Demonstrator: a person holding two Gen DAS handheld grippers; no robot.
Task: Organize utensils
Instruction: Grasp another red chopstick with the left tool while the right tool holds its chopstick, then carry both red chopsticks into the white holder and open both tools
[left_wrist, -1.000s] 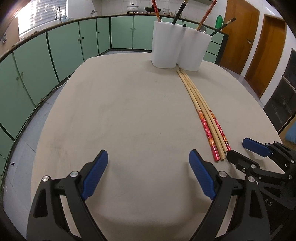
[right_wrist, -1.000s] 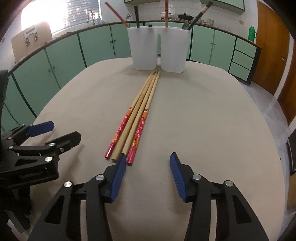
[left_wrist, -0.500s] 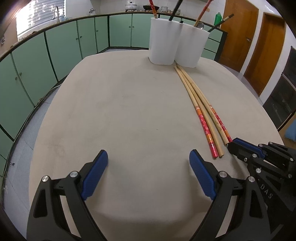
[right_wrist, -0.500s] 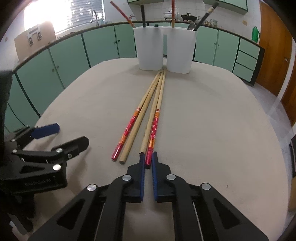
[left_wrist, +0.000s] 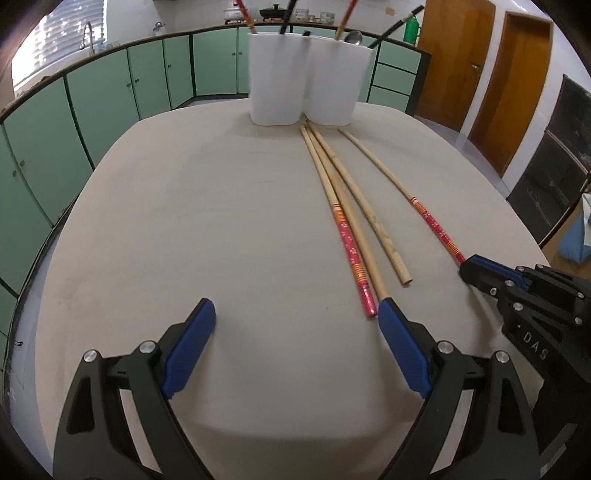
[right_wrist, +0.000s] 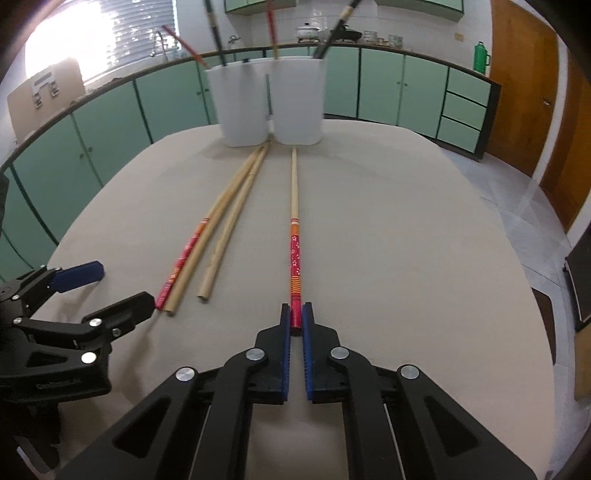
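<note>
While the left claw (left_wrist: 297, 330) hovers spread apart over the counter (left_wrist: 221, 229), the right claw (right_wrist: 296, 317) is clamped on the red end of a chopstick (right_wrist: 294, 221), apart from three other chopsticks (right_wrist: 221, 229) lying near the white holders (right_wrist: 269, 103).

The red end of the held chopstick (right_wrist: 295, 258) disappears between the blue pads of the right tongs (right_wrist: 296, 321). The lower parts of the utensils (right_wrist: 218, 40) standing in the two white holders (right_wrist: 269, 103) are hidden by the walls; their tops run off the frame, blurred. Small items on the far counter (right_wrist: 332, 35) are too small to identify.
</note>
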